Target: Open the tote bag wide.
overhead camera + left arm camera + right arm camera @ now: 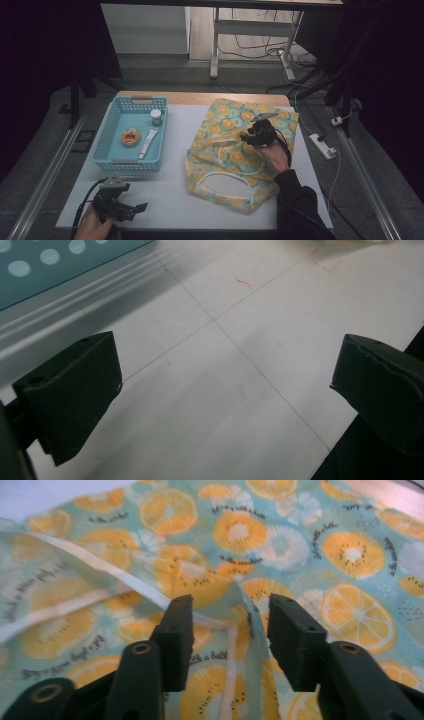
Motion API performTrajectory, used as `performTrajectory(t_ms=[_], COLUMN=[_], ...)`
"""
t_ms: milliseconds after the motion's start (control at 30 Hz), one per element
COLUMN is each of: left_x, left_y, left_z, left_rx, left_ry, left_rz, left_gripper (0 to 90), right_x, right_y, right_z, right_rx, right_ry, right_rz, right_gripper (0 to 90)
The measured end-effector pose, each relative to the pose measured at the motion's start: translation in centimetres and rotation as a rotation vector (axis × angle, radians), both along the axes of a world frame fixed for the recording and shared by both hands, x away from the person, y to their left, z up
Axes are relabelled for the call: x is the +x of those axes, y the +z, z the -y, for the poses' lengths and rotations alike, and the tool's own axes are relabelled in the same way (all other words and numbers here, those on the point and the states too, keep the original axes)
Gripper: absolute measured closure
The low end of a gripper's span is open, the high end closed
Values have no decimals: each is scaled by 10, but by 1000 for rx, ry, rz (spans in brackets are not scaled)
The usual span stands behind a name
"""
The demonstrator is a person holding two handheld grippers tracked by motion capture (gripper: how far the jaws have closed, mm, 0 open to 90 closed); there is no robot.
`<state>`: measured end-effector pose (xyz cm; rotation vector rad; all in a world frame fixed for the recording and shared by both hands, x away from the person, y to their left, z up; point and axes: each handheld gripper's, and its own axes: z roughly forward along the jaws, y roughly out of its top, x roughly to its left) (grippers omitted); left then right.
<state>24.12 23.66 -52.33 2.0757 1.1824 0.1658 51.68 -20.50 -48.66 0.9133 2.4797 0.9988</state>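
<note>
A teal cloth bag [235, 155] printed with orange slices lies flat on the right half of the white table, its white handles [225, 172] toward the front. My right gripper [247, 136] hovers low over the bag's middle. In the right gripper view the right gripper [230, 615] is open, and a raised fold of the bag [245, 600] stands between its jaws without being pinched. My left gripper [141, 206] rests at the front left of the table. Its jaws stand wide open over bare tabletop in the left gripper view, left gripper [227, 370].
A blue plastic basket [131, 163] at the back left holds a small jar [156, 117], a round tin [131, 137] and a white tube [148, 142]. Its perforated wall [50, 265] edges the left gripper view. A power strip [322, 146] lies on the floor to the right.
</note>
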Motion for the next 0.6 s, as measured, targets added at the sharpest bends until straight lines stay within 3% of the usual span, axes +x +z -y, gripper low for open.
performTrajectory(t_ms=[233,433,600], left_x=[0,-1,-1], left_y=[0,0,0], left_z=[1,1,1], left_rx=[6,12,10], left_ry=[-6,-7,-7], left_rz=[2,5,3], left_gripper=[0,0,0], right_x=[-15,-23,-31], right_y=[10,8,9], right_z=[-2,-7,-11], right_rx=[32,36,45], right_ry=[26,47,63], right_rz=[18,-14,-23], right_gripper=[344,189,117])
